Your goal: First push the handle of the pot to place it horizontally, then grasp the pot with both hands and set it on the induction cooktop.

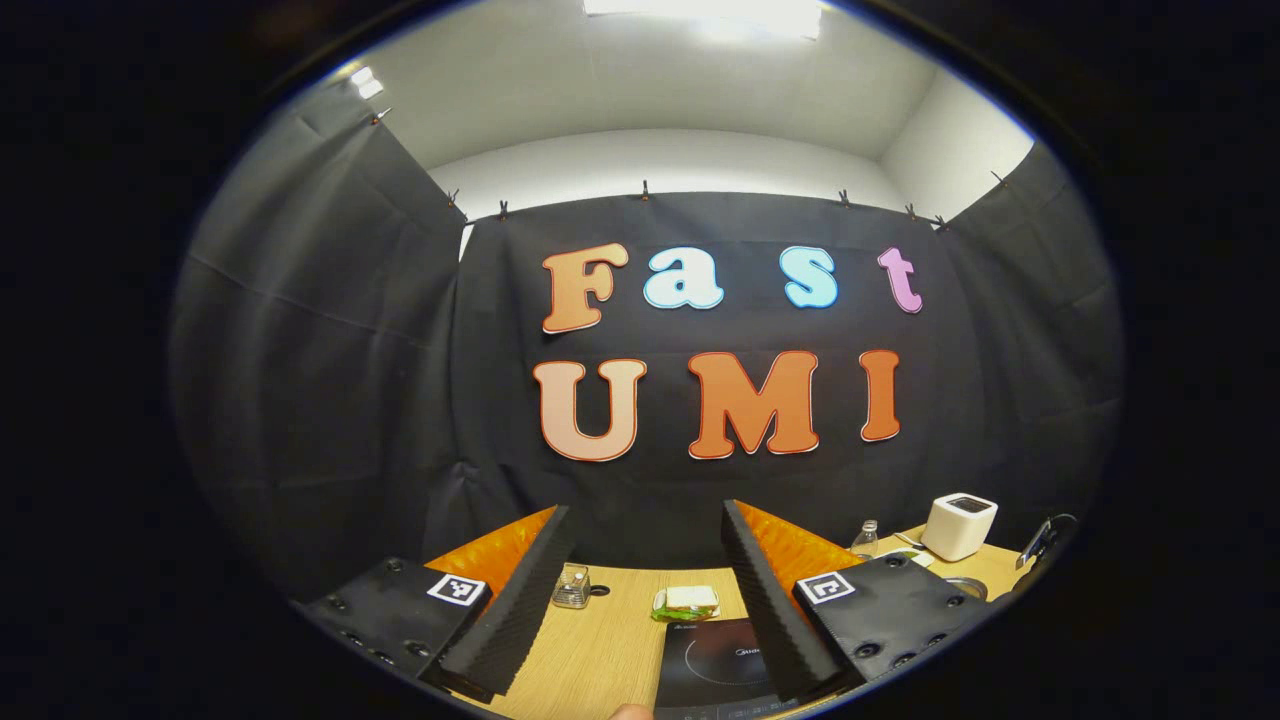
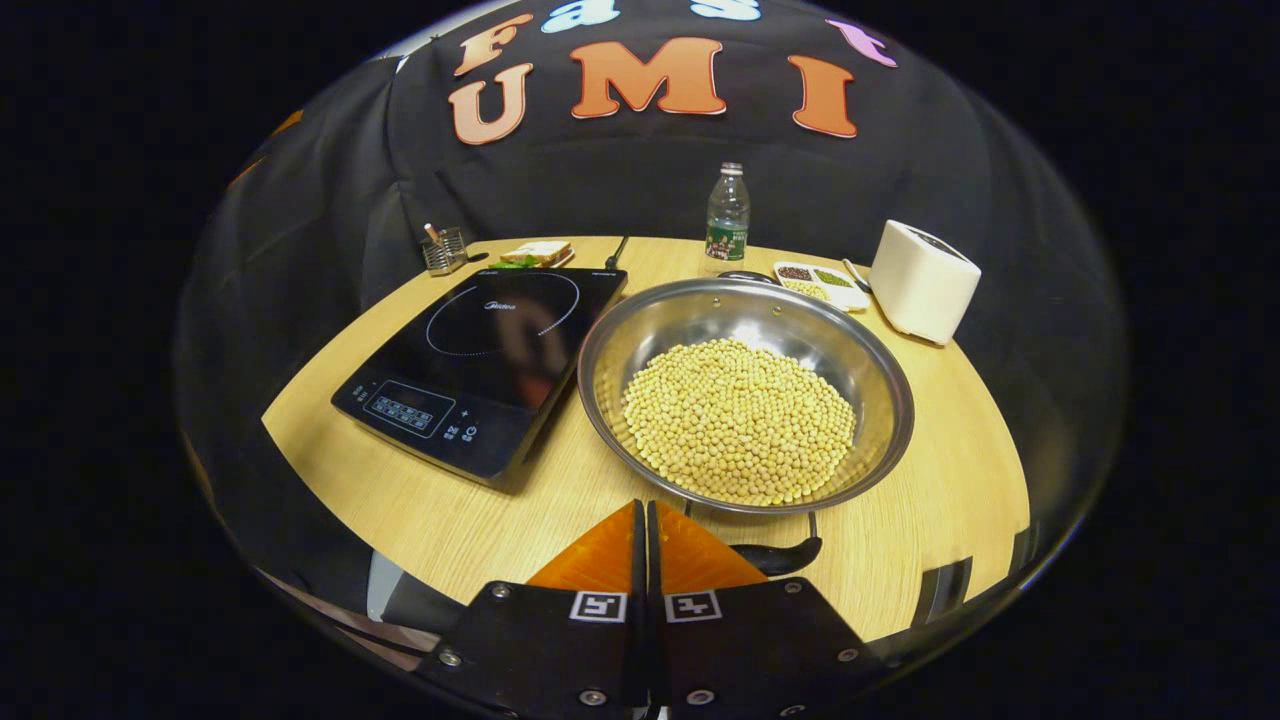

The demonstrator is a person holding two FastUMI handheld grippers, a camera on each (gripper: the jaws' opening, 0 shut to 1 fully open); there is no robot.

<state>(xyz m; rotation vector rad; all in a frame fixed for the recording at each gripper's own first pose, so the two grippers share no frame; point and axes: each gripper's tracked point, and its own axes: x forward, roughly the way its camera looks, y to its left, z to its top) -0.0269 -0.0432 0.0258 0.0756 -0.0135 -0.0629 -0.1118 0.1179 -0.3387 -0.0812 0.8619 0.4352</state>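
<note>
- pot (image 2: 745,395) is sitting on the wooden table (image 2: 940,500), just beyond the right gripper (image 2: 646,530), whose fingers are pressing together.
- soybeans (image 2: 738,418) are filling the pot's bottom.
- its dark handle (image 2: 778,555) is lying sideways along the near rim.
- induction cooktop (image 2: 485,365) is lying just left of the pot.
- left gripper (image 1: 648,600) is holding its fingers apart above the cooktop.

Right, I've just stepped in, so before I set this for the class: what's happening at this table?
A person holds a pair of tongs in each hand. The right tongs, shut with nothing between them, sit just in front of the steel pot of soybeans, beside its dark handle. The left tongs hang open above the table. The pot is not yet on the induction cooktop beside it.
</note>
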